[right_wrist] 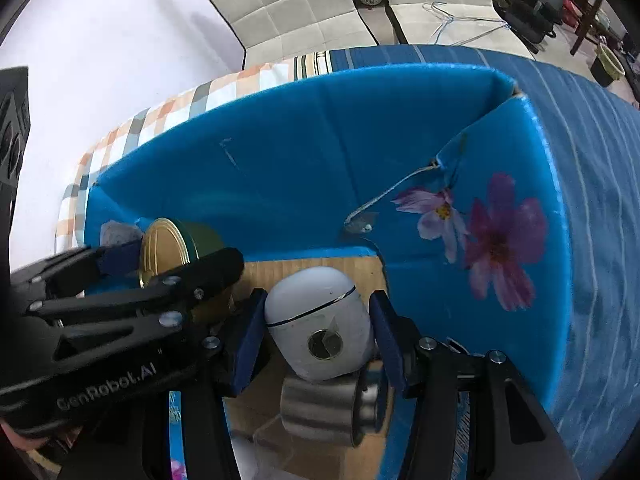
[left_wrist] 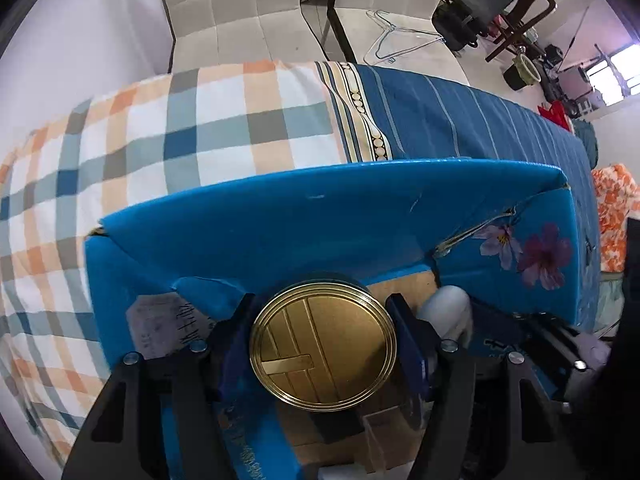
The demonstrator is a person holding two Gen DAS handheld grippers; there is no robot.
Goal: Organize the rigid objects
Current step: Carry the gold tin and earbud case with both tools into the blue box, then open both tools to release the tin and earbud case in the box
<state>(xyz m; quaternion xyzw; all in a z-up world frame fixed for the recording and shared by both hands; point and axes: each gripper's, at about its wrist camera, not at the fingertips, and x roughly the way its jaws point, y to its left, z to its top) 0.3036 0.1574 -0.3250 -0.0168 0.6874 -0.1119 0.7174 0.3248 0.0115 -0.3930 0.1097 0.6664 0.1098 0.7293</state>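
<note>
My left gripper (left_wrist: 322,344) is shut on a round tin with a gold lid (left_wrist: 323,345) and holds it inside the blue cardboard box (left_wrist: 320,208). The tin also shows in the right wrist view (right_wrist: 176,246), held by the left gripper (right_wrist: 160,260). My right gripper (right_wrist: 314,336) has its blue pads on both sides of a white earbud case (right_wrist: 320,324) inside the same box (right_wrist: 304,148). A silver metal cylinder (right_wrist: 324,408) lies on the box floor just below the case. The white case shows in the left wrist view (left_wrist: 448,308).
The box stands on a bed with a plaid sheet (left_wrist: 160,132) and a blue striped cover (left_wrist: 480,120). White padded chairs (left_wrist: 248,8) stand behind the bed, with a wire hanger (left_wrist: 396,40) on one. A clear plastic piece (left_wrist: 380,440) lies in the box.
</note>
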